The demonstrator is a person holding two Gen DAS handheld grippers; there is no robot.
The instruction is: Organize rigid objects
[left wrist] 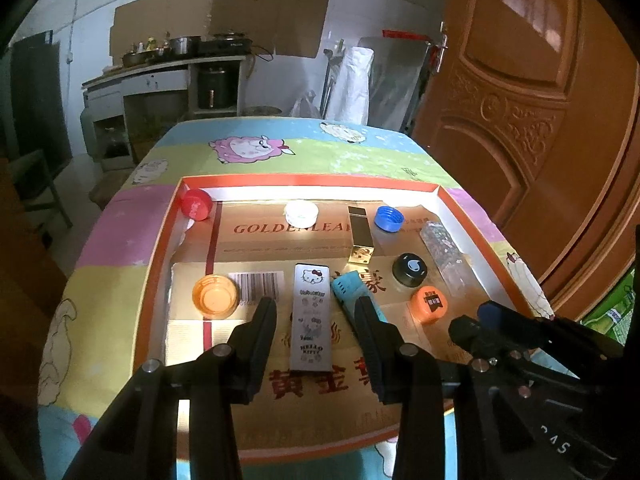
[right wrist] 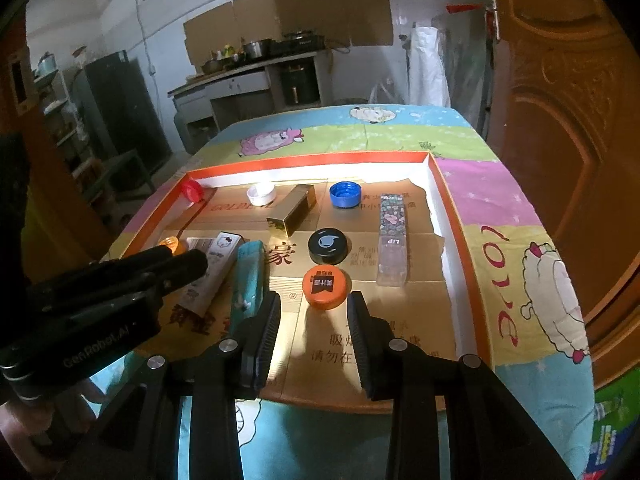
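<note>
One Hello Kitty box (left wrist: 311, 316) lies flat at the lower centre of the left wrist view, between the fingers of the left gripper (left wrist: 316, 304), its long axis running straight up the frame in line with them. The gripper is spread, pads clear of both long sides, so the box lies free on the cardboard floor of the orange-rimmed tray (left wrist: 312, 179). It is a slim silver-white carton printed with cartoon cats. Just to its right a teal box (left wrist: 352, 288) lies slanted, close to the right finger, perhaps touching it. In the right wrist view the right gripper (right wrist: 314, 308) hovers parted and empty, an orange cap (right wrist: 326, 286) just above its tips.
</note>
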